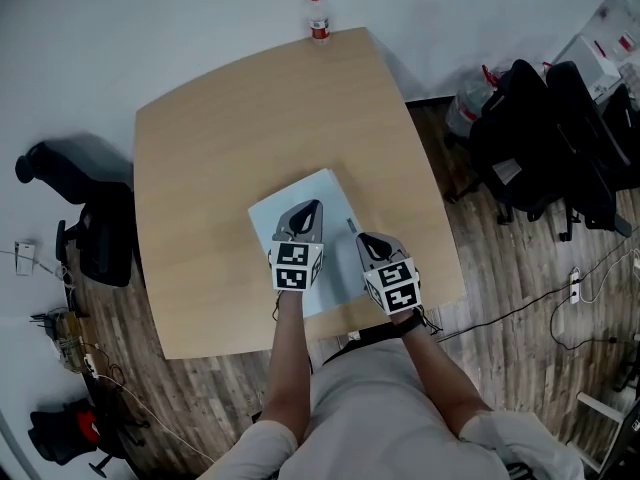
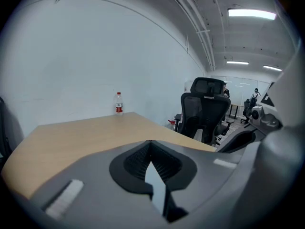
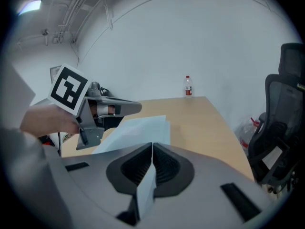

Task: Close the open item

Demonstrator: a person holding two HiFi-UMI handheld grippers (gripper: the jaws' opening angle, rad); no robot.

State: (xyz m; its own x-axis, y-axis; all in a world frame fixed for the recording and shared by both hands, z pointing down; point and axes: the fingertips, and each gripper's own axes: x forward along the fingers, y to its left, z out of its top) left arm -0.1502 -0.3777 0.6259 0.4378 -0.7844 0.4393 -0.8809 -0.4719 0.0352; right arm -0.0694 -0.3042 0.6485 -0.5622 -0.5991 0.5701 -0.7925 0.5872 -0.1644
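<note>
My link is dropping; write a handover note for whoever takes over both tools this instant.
Left tool: jaws together, above the pale blue booklet.
Right tool: jaws together, at its right edge.
A pale sliver shows between each pair; a grip is unconfirmed.
Booklet lies on the near half of the table.
Done: it looks flat from above.
Left: confirm it is fully shut, then withdraw.

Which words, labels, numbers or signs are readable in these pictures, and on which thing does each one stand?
No text can be read anywhere.
Bottle label: red, too small to read.
Marker cubes: black and white squares only, no words.
Book: no print shows.
White box beyond the chairs: red marks, too blurred.
</note>
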